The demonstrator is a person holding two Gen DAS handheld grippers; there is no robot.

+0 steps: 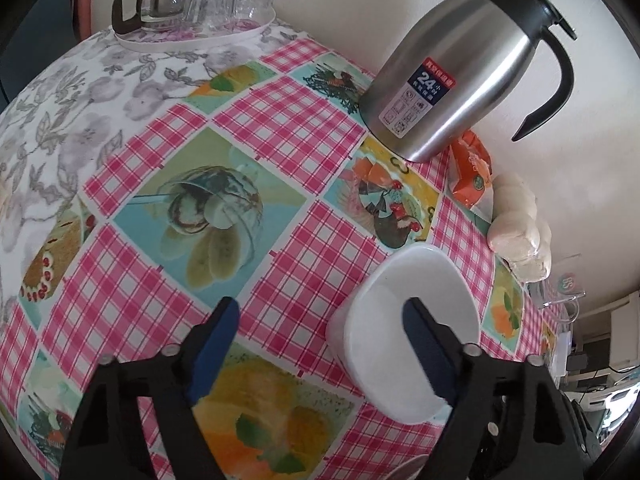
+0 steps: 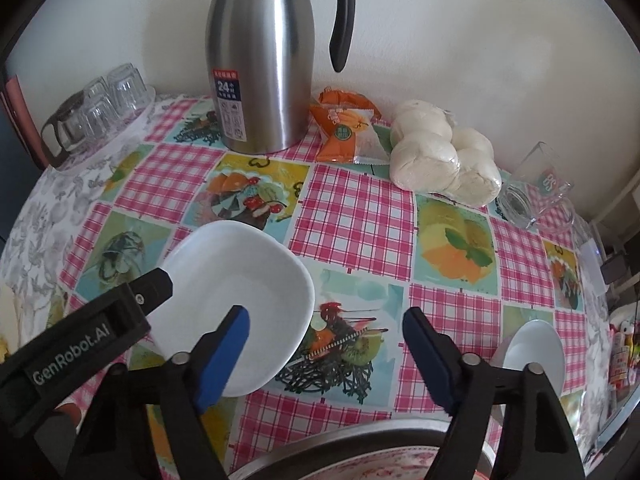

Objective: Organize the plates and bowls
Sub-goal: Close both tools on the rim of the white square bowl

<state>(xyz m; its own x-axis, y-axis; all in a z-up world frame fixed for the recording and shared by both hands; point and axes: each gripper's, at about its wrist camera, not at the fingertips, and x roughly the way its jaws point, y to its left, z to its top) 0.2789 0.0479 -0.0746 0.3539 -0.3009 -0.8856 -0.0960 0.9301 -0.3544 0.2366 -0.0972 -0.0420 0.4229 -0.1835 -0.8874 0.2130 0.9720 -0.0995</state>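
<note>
While both grippers are tilting steeply down at the checked tablecloth (image 2: 360, 216), the step in hand is looking like the approach to a first pickup, with nothing gathered yet.

Going from the left: the left gripper (image 1: 320, 340) is standing with its jaws well apart and holding nothing. Its right blue pad (image 1: 424, 344) is hanging over the inside of the square white dish (image 2: 240, 280), while its left pad is over bare cloth, so the near-left rim of the dish is lying between them, though contact cannot be told. In the right wrist view the same gripper's black finger is showing over the dish's left edge.

Next, the right gripper (image 2: 326, 344) is also gaping wide and empty, its left pad (image 2: 228, 352) overlapping the dish's near edge and its right pad over the cloth. Further right, near the table's right edge, a small white bowl (image 2: 534, 350) is sitting well apart from the dish. At the near edge 1 patterned round vessel (image 2: 360, 456) is partly showing; what it is cannot be told.

The next move is probably calling for 1 gripper to settle astride the dish's thin rim and close, the other staying clear so the 2 are not crowding 1 edge.
</note>
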